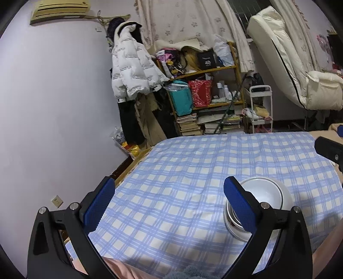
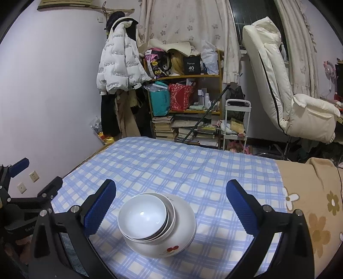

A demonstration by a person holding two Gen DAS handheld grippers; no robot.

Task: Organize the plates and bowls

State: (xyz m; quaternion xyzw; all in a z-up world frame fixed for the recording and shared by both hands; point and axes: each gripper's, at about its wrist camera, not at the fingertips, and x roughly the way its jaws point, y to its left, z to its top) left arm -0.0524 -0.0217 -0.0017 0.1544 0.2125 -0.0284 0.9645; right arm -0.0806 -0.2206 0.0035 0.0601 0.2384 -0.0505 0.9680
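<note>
Your right tongs [image 2: 170,209] and left tongs [image 1: 169,202] both gape wide and empty, the nested bowls [image 2: 157,223] stacked low in frame on the checked bed [image 2: 193,167], so stacking looks finished.

A pale lilac wall [image 2: 53,85] runs along the left, an air conditioner [image 1: 60,10] high on it. Far off stand a cluttered wooden shelf [image 2: 186,94], floral curtains [image 2: 184,23] over a dark window [image 2: 255,12], and a cream recliner chair [image 2: 278,85] at right.
</note>
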